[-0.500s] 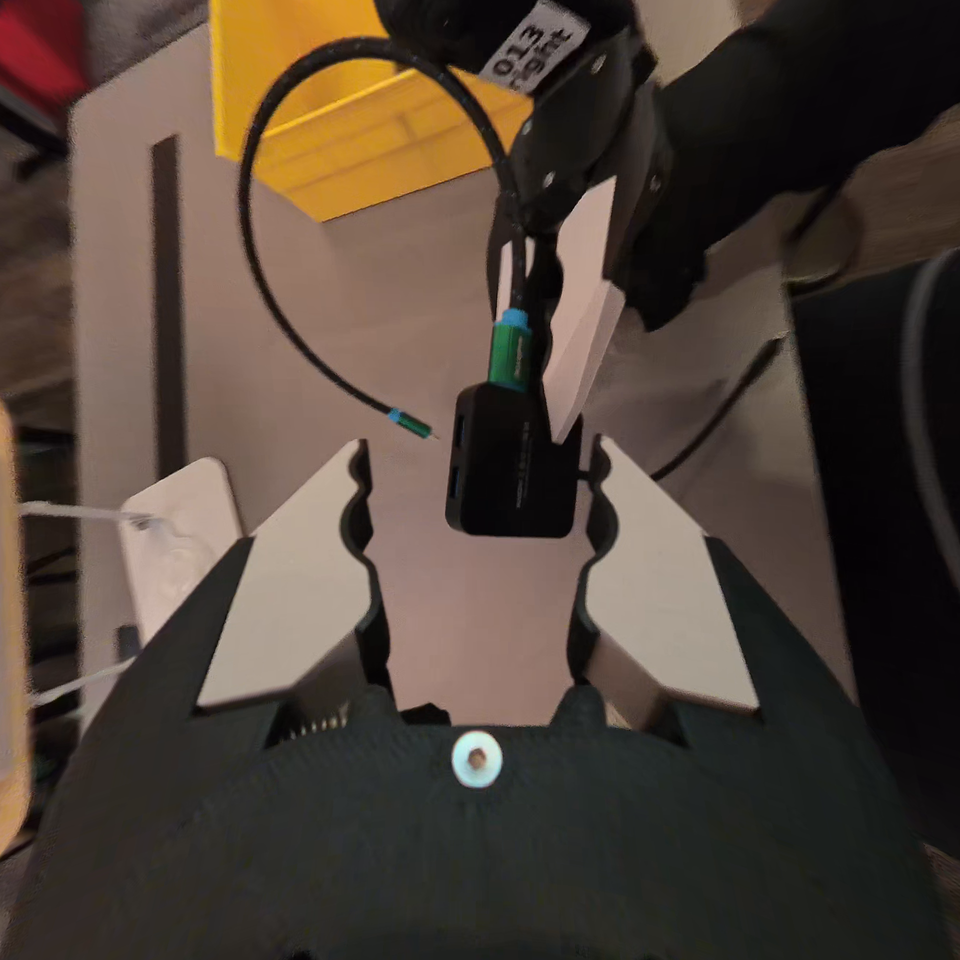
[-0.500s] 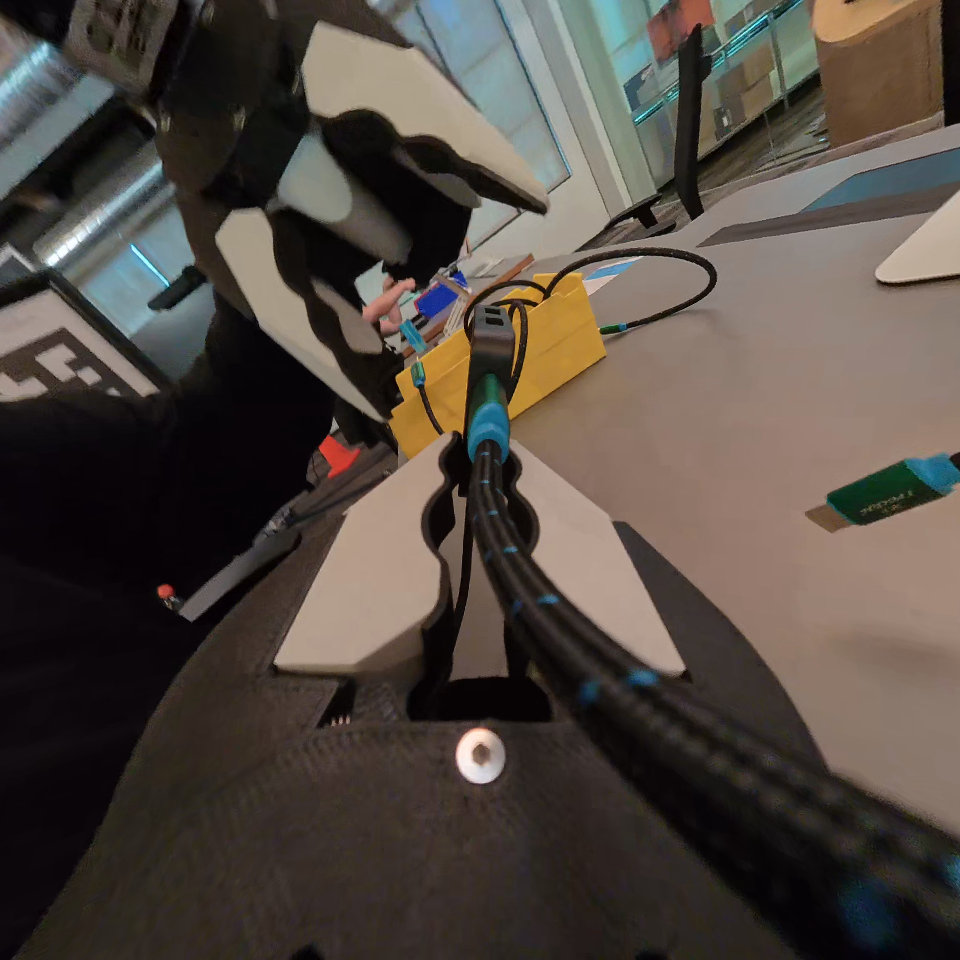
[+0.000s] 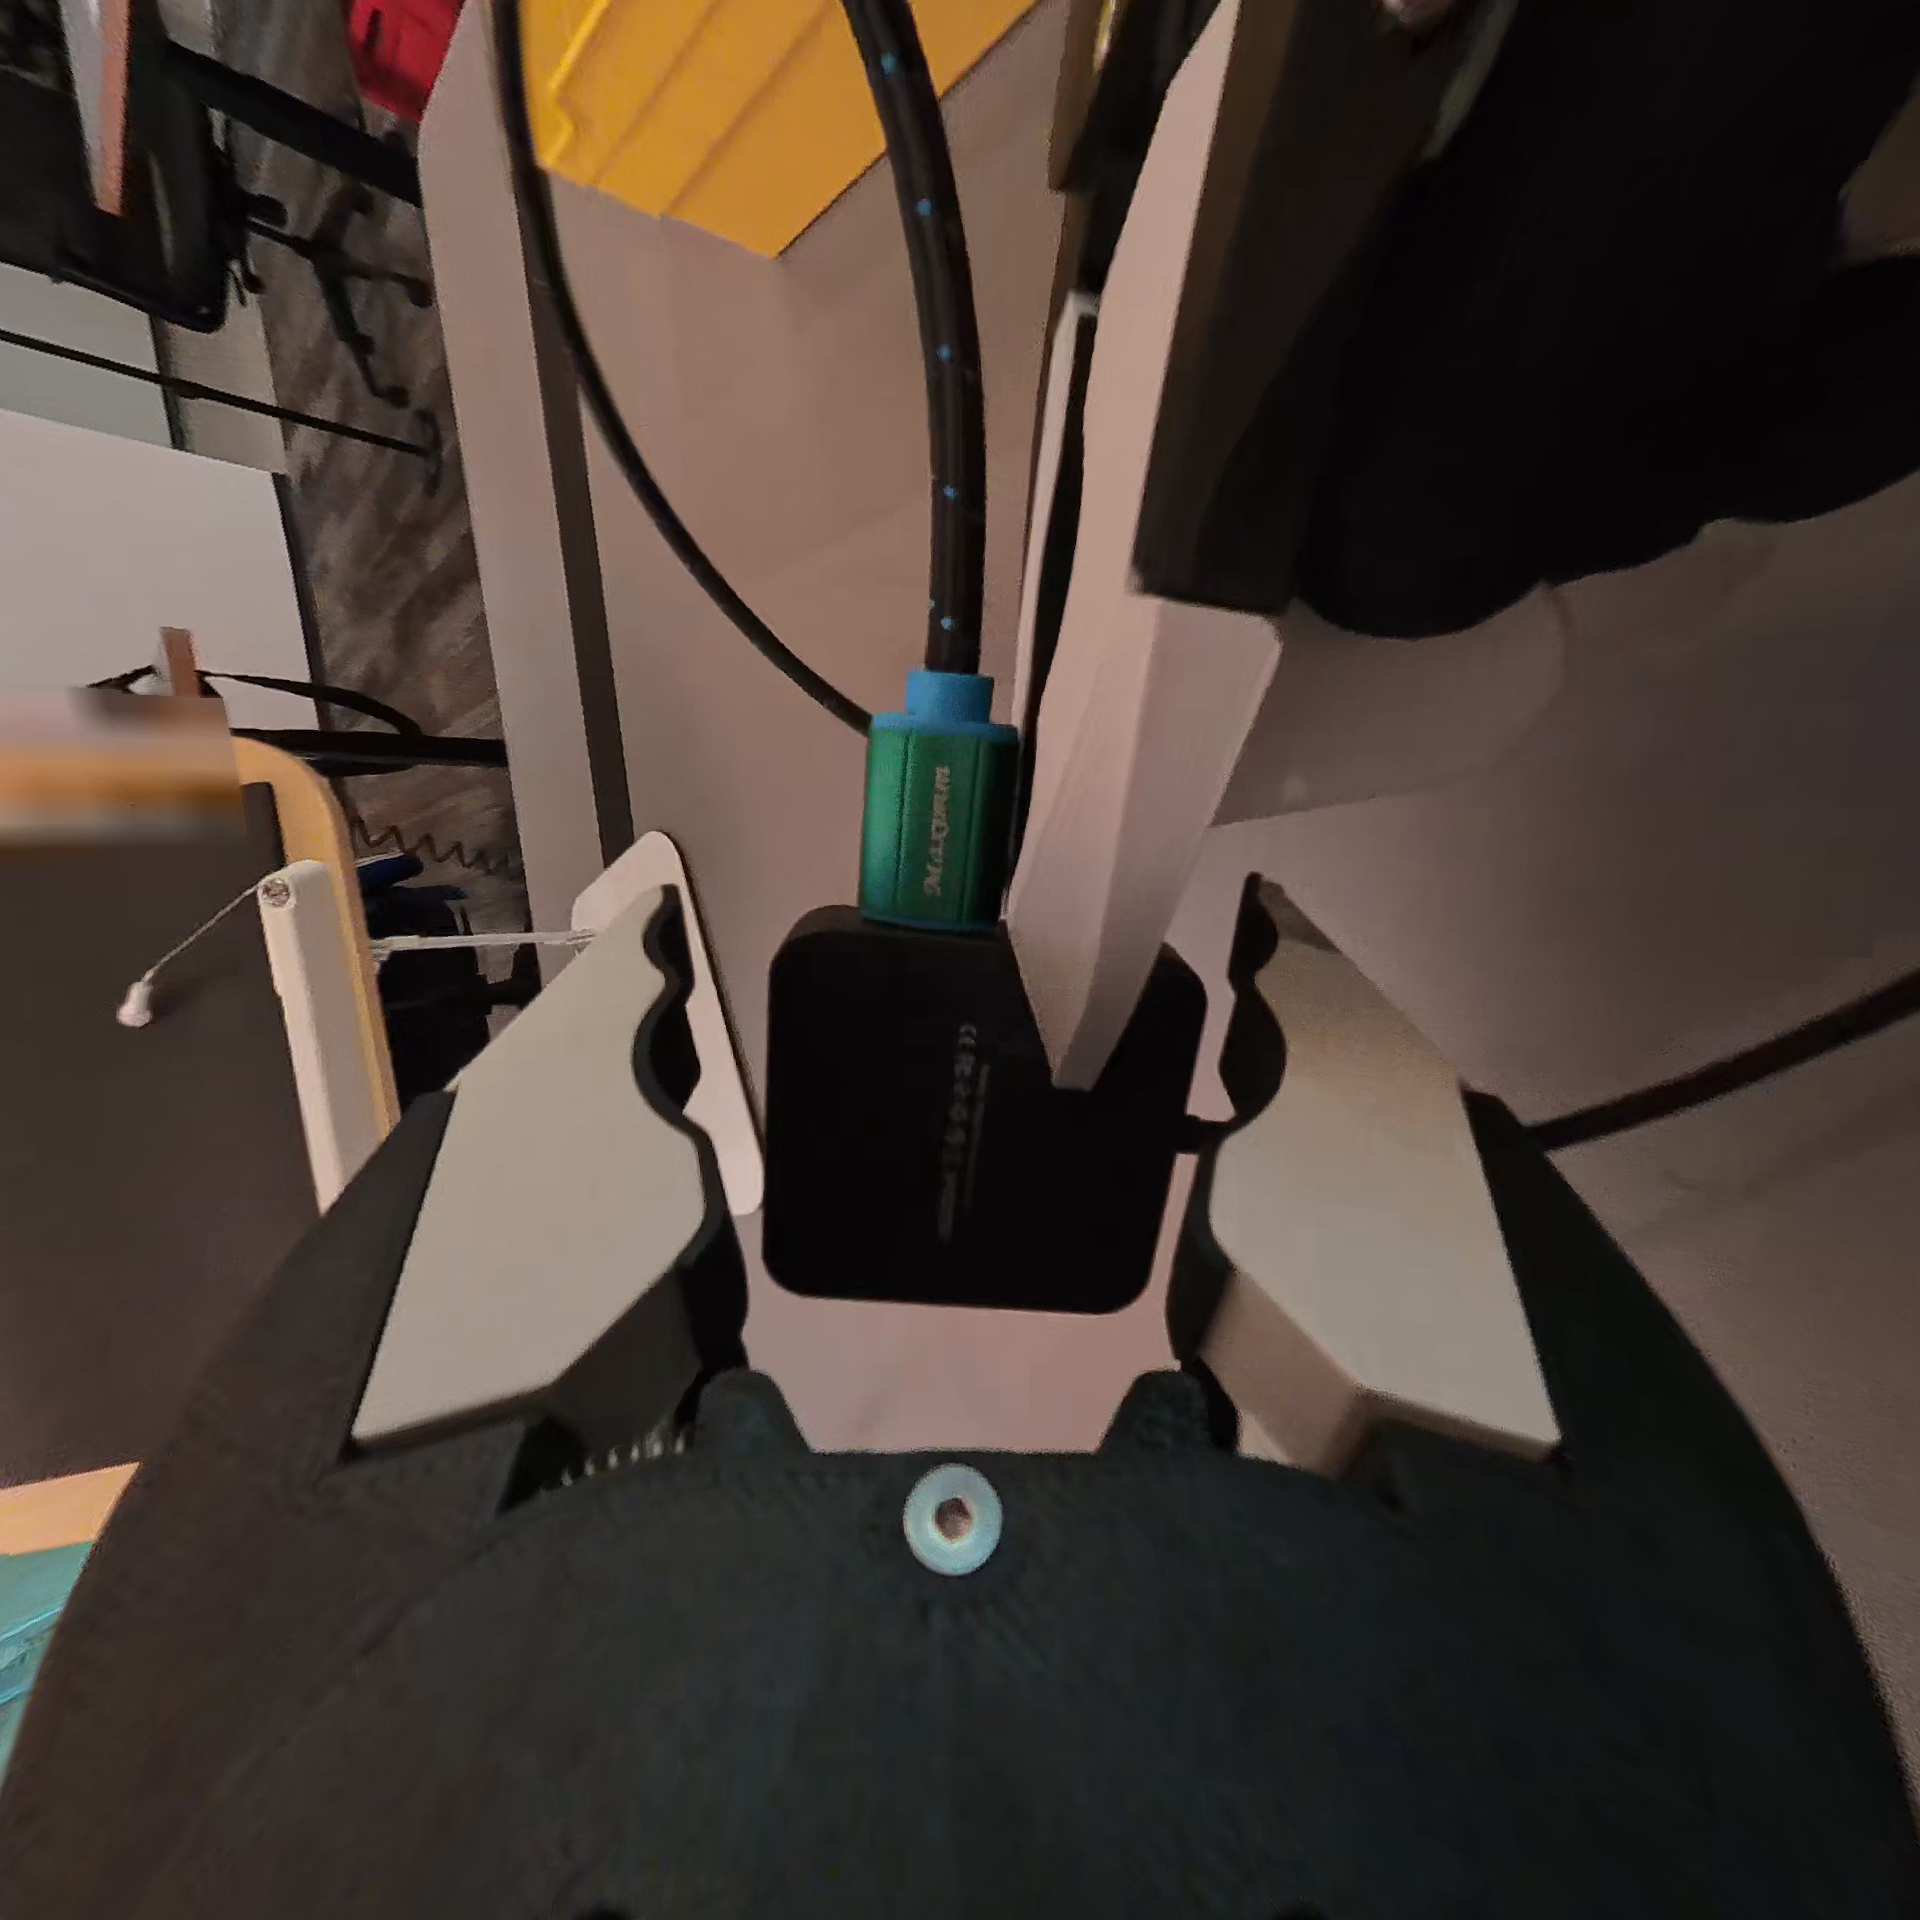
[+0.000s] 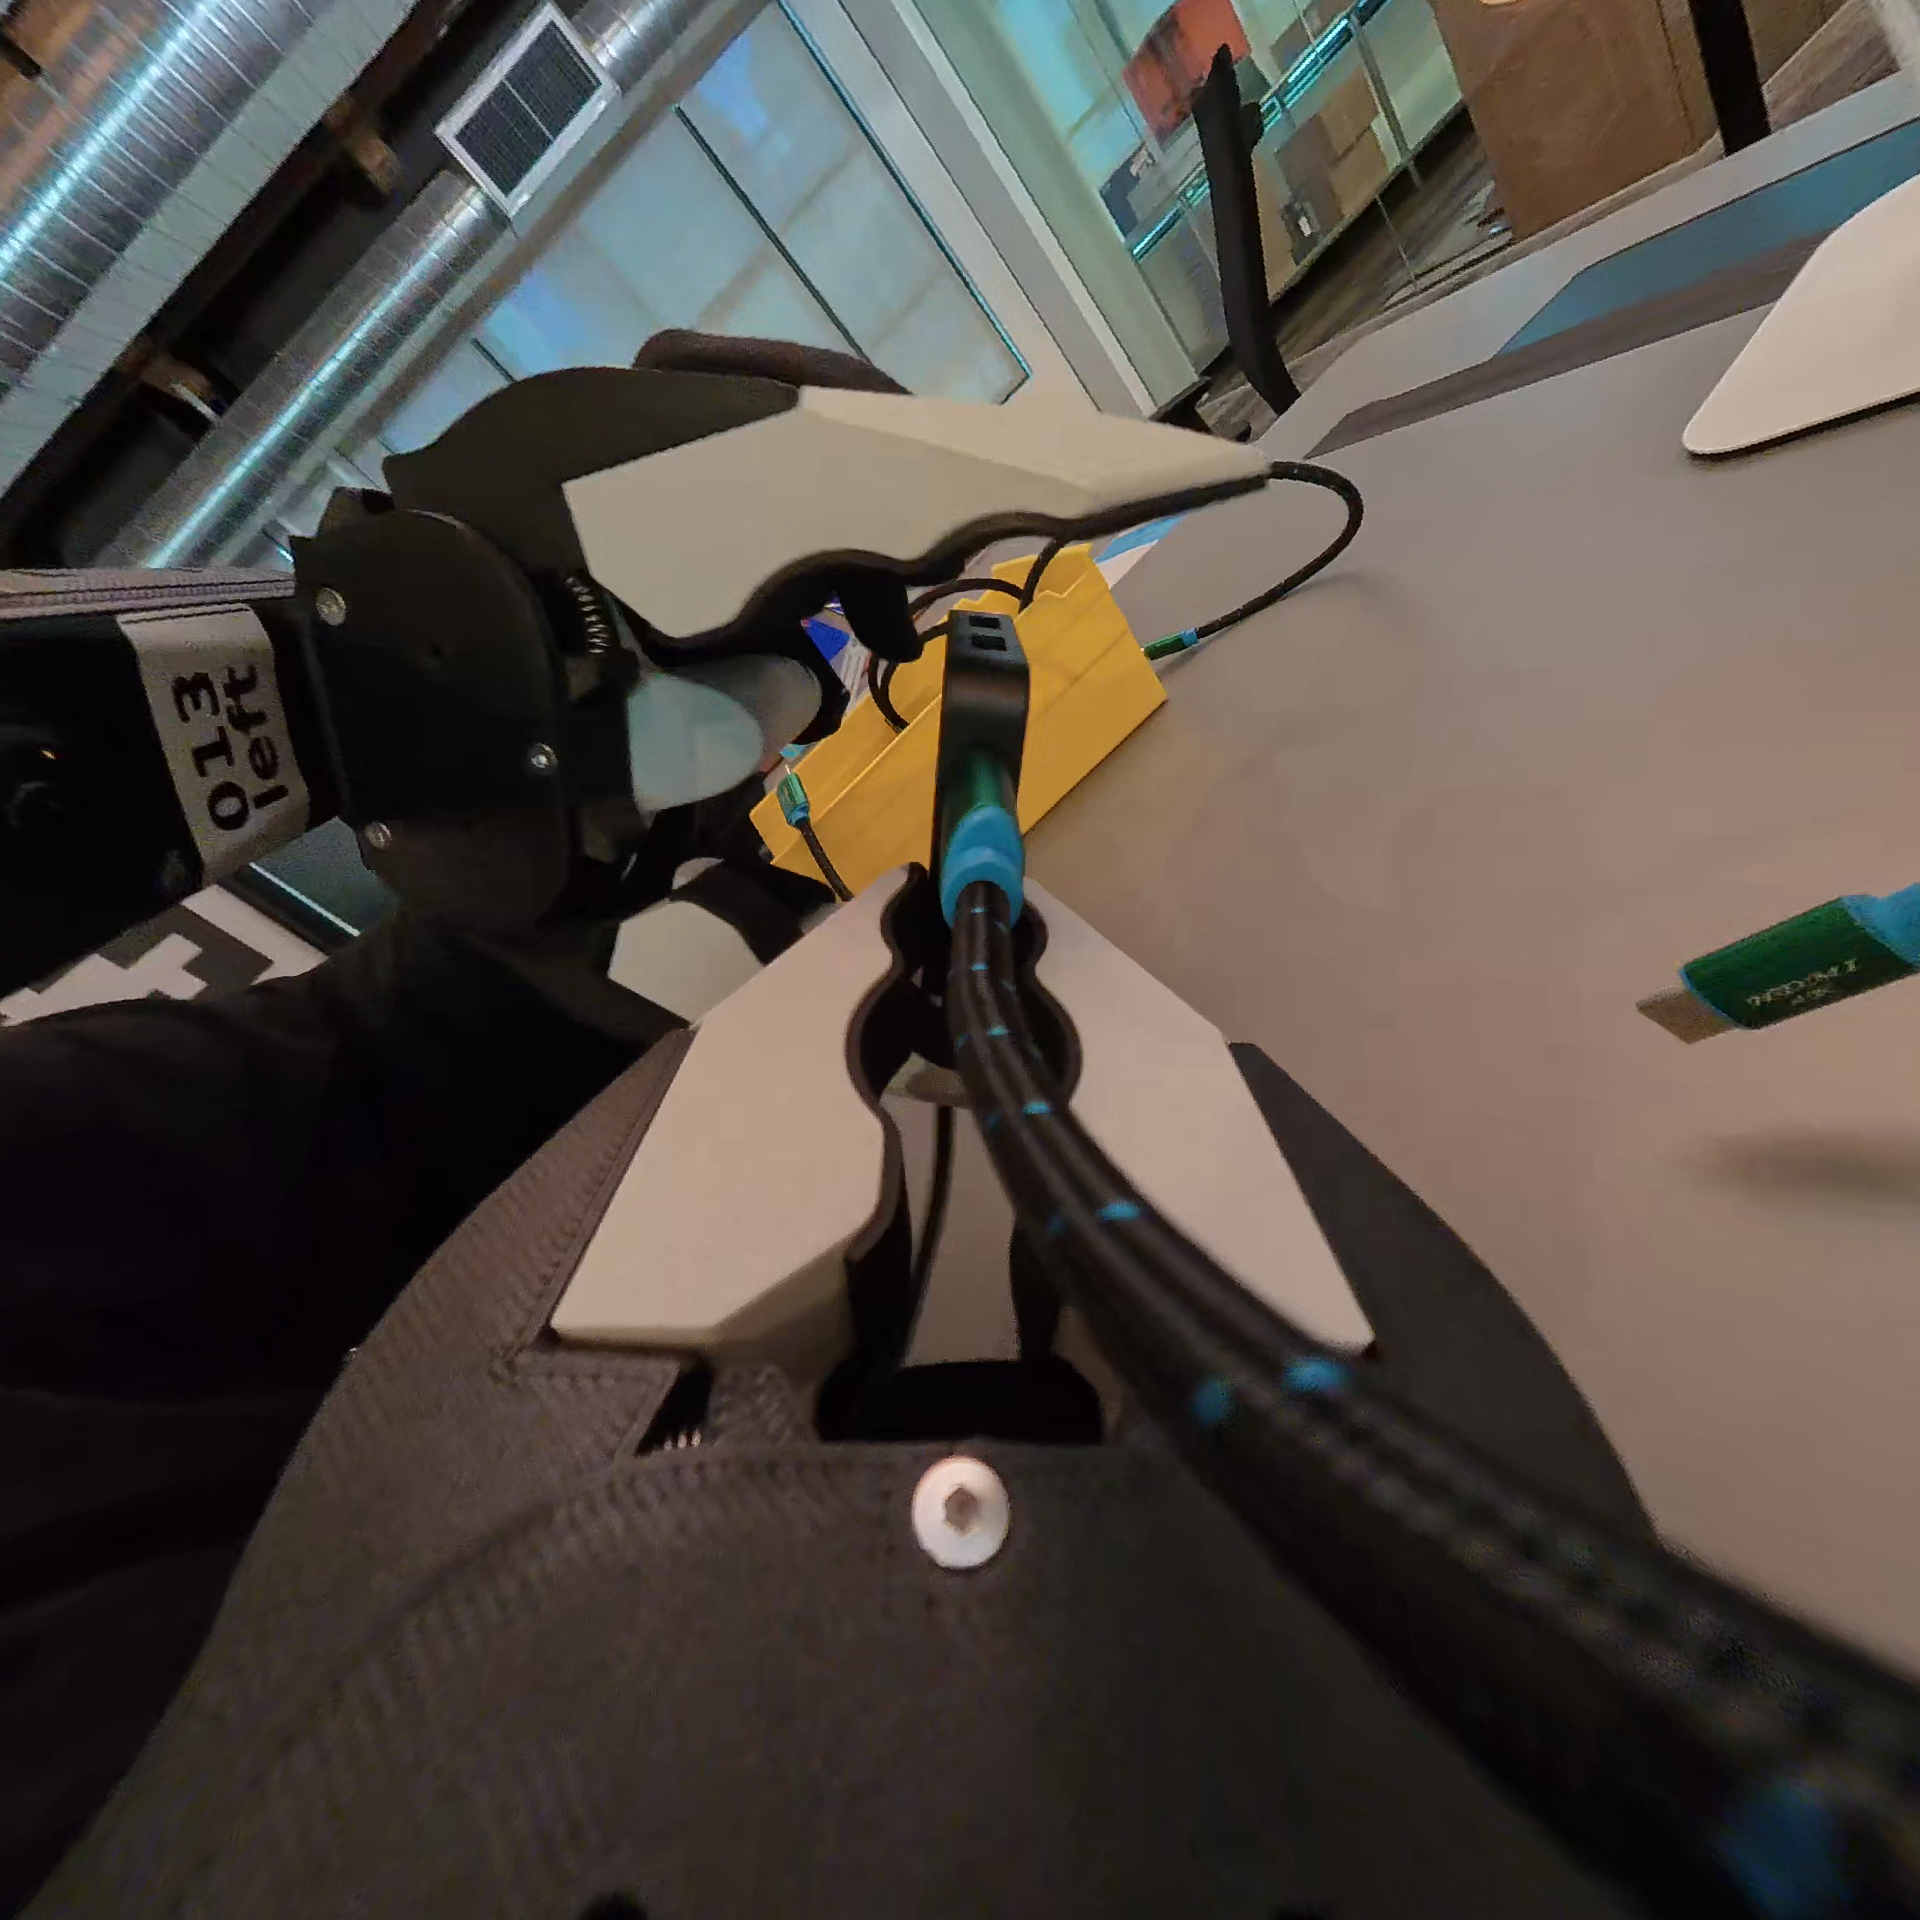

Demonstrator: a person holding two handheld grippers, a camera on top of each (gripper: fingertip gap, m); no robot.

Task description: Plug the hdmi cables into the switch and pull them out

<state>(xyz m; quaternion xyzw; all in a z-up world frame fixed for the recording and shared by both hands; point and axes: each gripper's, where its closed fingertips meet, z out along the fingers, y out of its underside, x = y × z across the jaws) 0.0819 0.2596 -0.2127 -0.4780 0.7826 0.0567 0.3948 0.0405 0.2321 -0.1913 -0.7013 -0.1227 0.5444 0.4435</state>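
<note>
A black switch (image 3: 977, 1132) has a green HDMI plug (image 3: 935, 821) with a blue collar seated in its far end. My left gripper (image 3: 961, 935) is open, with one finger on each side of the switch and not touching it. My right gripper (image 4: 961, 914) is shut on the black braided cable (image 4: 1039, 1122) just behind the plug's blue collar (image 4: 982, 857). The switch (image 4: 982, 707) hangs on the plug, edge-on, above the table. One right finger (image 3: 1132, 779) lies across the switch's top corner. The left gripper's upper finger (image 4: 883, 468) reaches over the switch.
A second green HDMI plug (image 4: 1797, 982) lies loose on the grey table (image 4: 1507, 748) at the right. A yellow bin (image 4: 1081, 696) with cables stands behind the switch, also seen in the left wrist view (image 3: 675, 114). A white flat base (image 4: 1829, 343) sits far right. My right fingertips sit around 4 centimetres from my left ones.
My left gripper has moved forward, so the switch now sits between its open fingers instead of ahead of them. My right gripper still holds the cable with the plug in the switch.
</note>
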